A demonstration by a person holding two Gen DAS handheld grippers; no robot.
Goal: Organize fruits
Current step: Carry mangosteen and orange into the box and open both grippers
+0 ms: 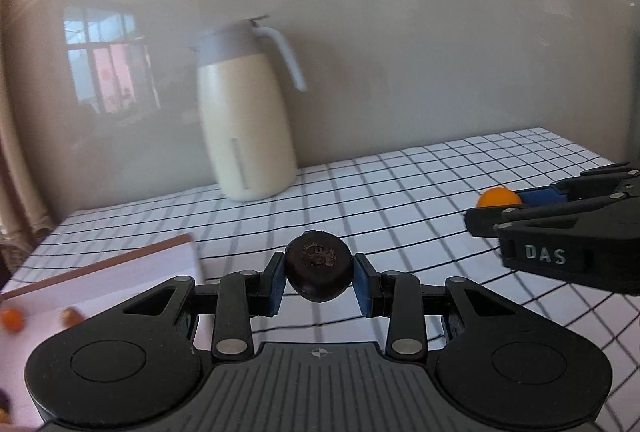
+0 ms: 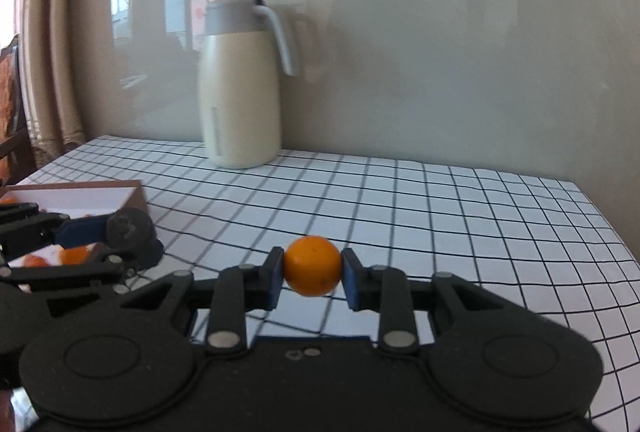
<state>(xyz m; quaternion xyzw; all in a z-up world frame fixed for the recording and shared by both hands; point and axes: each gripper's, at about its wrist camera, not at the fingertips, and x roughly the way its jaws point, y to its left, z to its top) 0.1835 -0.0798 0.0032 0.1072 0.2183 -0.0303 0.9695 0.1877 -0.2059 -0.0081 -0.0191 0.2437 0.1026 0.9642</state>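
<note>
1. Leftmost, we see a shallow box (image 2: 80, 194) with a brown rim and white inside near the left edge of the surface (image 2: 400, 200), which wears a white cloth ruled with black squares. Small orange fruits (image 1: 12, 319) lie inside it, blurred.
2. Next, our left tongs (image 1: 319, 278) are clamped on a dark brown fruit (image 1: 319, 274), its rough end facing the camera. The blue pads (image 1: 365, 286) press it from both sides, and it is held above the cloth just right of the box's near corner. From the right wrist view the same left tongs (image 2: 124, 232) and dark fruit (image 2: 130, 228) sit over the box's right end.
3. Behind, toward the far edge of the surface, a cream jug (image 1: 246, 120) with a grey lid and curved grey handle stands upright against the wall.
4. Further right, our right tongs (image 2: 313, 272) are closed on a round orange fruit (image 2: 313, 266), gripped at its sides and held above the cloth toward the near middle of the surface.
5. At the right side of the left wrist view, the right tongs (image 1: 496, 210) enter from the edge with that orange fruit (image 1: 498, 197) at their tip.
</note>
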